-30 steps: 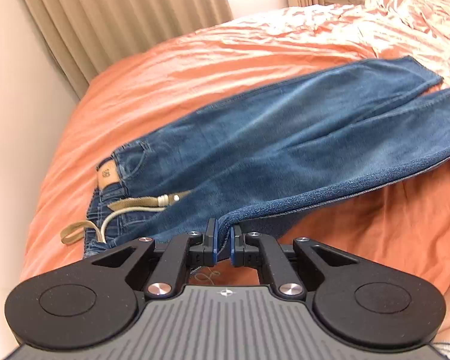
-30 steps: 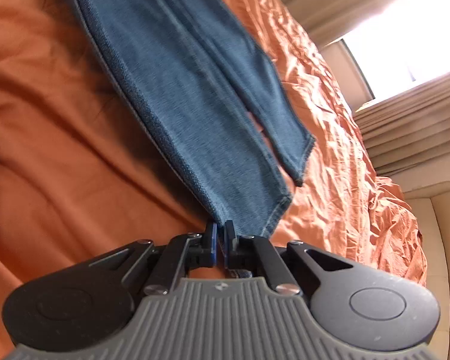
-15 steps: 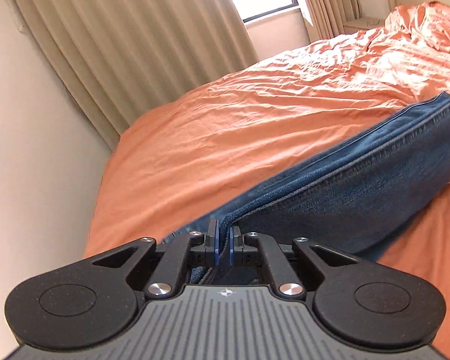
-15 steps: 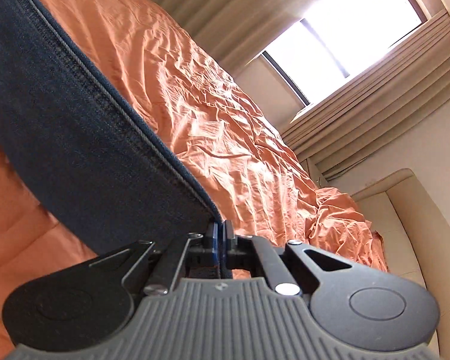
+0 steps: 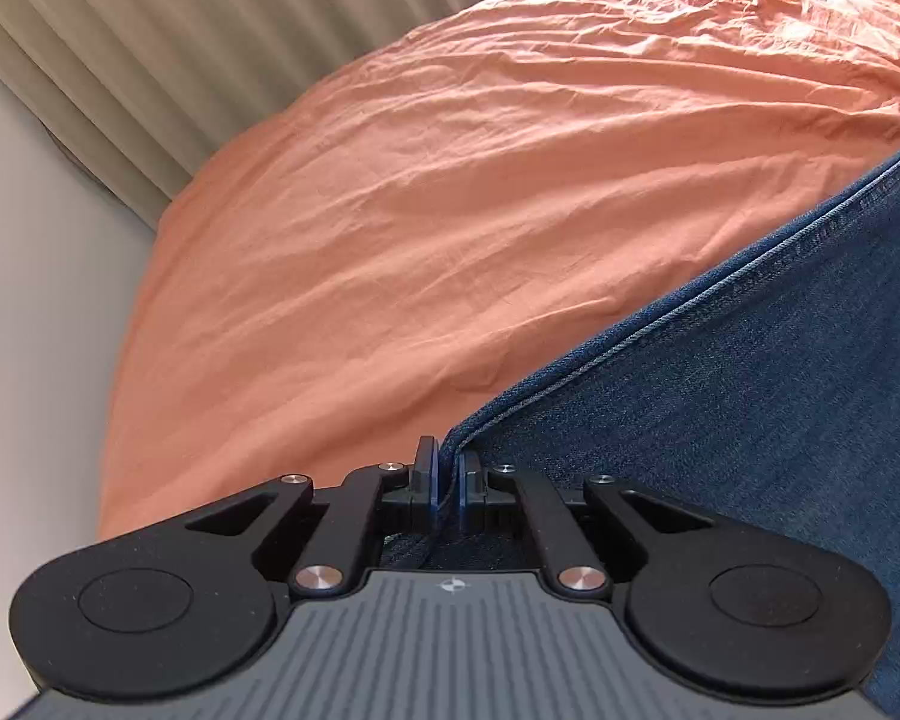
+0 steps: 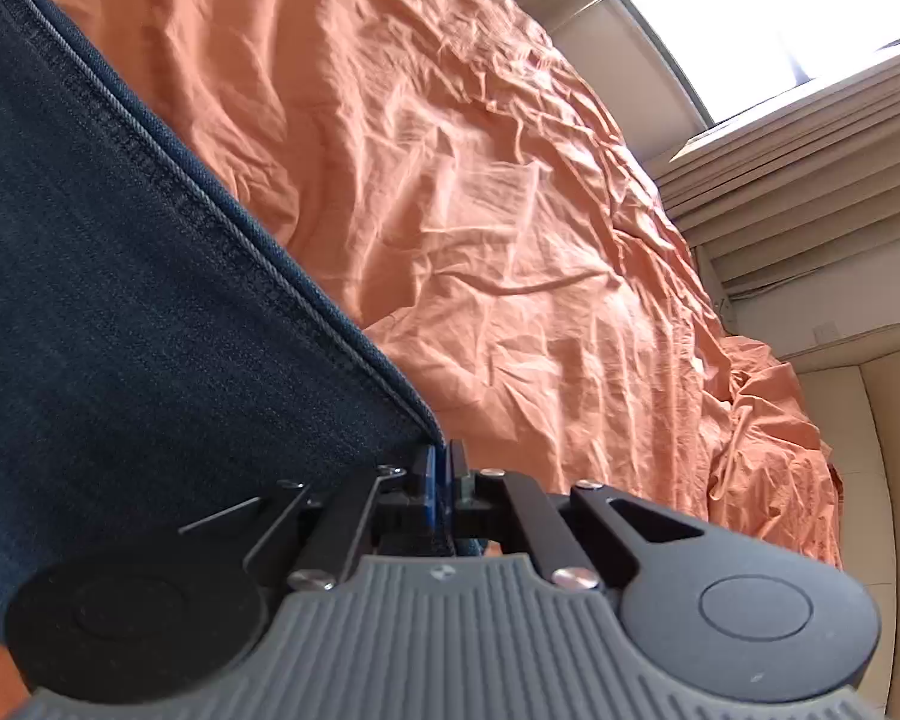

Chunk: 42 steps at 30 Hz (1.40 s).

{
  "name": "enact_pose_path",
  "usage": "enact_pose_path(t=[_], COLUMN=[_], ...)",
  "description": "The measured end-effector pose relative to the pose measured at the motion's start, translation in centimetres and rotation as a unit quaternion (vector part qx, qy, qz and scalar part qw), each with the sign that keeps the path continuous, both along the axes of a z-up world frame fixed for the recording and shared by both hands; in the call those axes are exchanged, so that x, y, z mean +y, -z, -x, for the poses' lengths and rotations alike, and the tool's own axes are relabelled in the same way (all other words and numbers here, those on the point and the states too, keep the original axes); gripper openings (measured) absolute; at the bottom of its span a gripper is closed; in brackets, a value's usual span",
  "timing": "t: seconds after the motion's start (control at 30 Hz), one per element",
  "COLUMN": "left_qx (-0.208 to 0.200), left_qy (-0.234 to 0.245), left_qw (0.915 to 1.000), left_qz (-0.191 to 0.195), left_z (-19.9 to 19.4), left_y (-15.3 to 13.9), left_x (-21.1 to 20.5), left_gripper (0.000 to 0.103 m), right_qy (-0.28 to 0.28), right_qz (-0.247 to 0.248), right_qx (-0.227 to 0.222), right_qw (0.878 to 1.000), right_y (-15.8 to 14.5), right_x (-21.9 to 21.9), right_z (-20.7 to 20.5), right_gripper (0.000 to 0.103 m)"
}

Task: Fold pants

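Observation:
The blue jeans [image 5: 750,396] hang taut from my left gripper [image 5: 447,468], which is shut on their seamed edge; the denim runs up and right from the jaws. In the right wrist view the jeans [image 6: 120,300] fill the left side, and my right gripper [image 6: 441,468] is shut on their edge too. Both grippers hold the denim above the orange bed sheet [image 5: 450,180]. The waistband and the hems are out of view.
The wrinkled orange sheet [image 6: 510,210] covers the bed beyond both grippers. Beige curtains [image 5: 180,48] and a pale wall [image 5: 30,330] stand left of the bed. A window [image 6: 780,12], curtains and a cream headboard [image 6: 870,408] are at the right.
Both grippers have lifted the jeans off the bed and tilted up. The waistband, drawstring and leg hems have gone out of view; only the taut held edge and the bare sheet show now.

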<state>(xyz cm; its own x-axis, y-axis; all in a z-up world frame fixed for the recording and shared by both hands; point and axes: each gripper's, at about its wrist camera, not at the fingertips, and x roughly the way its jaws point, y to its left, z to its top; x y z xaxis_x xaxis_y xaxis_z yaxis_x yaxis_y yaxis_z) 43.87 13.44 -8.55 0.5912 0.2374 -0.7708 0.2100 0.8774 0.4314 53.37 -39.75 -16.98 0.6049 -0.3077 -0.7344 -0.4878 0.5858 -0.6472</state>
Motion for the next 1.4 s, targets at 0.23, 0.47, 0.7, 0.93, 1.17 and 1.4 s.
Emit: enact_pose_path(t=[0.23,0.47,0.7,0.93,1.17,1.4], left_qx=[0.033,0.032,-0.042,-0.1,-0.14,-0.177], left_qy=[-0.002,-0.032,-0.073,-0.188,-0.324,-0.405], left_qw=[0.9994,0.9985,0.9918,0.9542,0.8847,0.7623], left_qz=[0.012,0.031,0.096,0.21,0.304,0.472], left_z=[-2.8,-3.2,1.5,11.2,21.2,23.9], left_y=[4.5,4.9,-1.4,-5.6,-2.0,5.4], left_x=[1.1,1.7,4.5,13.2,20.5,25.5], left_gripper=[0.006,0.035,0.081,0.08,0.081,0.081], right_qy=[0.006,0.051,0.097,0.142,0.199,0.207], right_qz=[0.005,-0.024,-0.16,-0.35,-0.482,-0.507], right_qx=[0.042,0.027,0.012,0.058,0.083,0.091], right_qw=[0.999,0.998,0.982,0.924,0.849,0.832], right_y=[4.8,3.7,-2.5,-3.5,-0.7,0.1], right_x=[0.4,0.3,2.3,7.3,12.9,18.1], right_z=[-3.3,-2.8,2.3,12.0,18.7,21.4], right_gripper=[0.0,0.015,0.036,0.037,0.038,0.038])
